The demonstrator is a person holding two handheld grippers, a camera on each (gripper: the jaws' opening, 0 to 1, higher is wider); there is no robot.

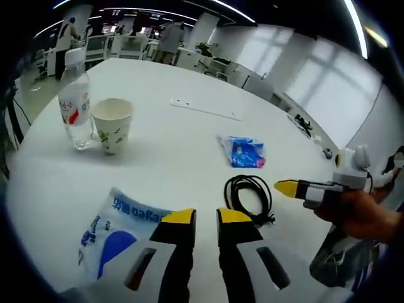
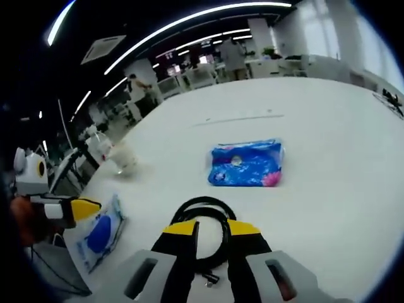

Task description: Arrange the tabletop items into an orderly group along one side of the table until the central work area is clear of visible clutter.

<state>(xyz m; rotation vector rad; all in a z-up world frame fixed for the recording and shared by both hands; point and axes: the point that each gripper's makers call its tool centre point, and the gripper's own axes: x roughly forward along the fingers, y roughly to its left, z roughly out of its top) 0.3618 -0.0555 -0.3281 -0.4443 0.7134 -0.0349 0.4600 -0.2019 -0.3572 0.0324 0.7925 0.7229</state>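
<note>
Left gripper view: the left gripper [image 1: 206, 218] rises from the lower edge with its yellow-tipped jaws standing apart by a narrow gap, grasping nothing, above the white table [image 1: 177, 145]. Just beside its left jaw lies a white and blue wipes pack [image 1: 117, 233], flat on the table; just beside its right jaw lies a coiled black cable [image 1: 249, 197]. Beyond the cable, toward the table's middle, rests a blue snack packet [image 1: 243, 151]. Farther left stand a paper cup [image 1: 112, 124], upright, and a clear water bottle [image 1: 76, 110] with a red and white label, the two touching or nearly so. A thin white strip [image 1: 203, 108] lies flat near the far side. The right gripper [image 1: 285, 187] enters from the right, held by a hand [image 1: 356, 211]; whether its jaws are released or clenched cannot be told from this side.

Right gripper view: the right gripper [image 2: 211, 230] hovers over the near arc of the coiled black cable [image 2: 205, 218], jaws parted slightly on either side of it, not clamped. The blue snack packet [image 2: 246, 163] lies beyond the cable. The wipes pack [image 2: 98, 237] lies at left, with the left gripper [image 2: 88, 207] just above its near end. The paper cup [image 2: 124, 161] and water bottle [image 2: 100, 146] stand at the far left edge of the table [image 2: 328, 139]
</note>
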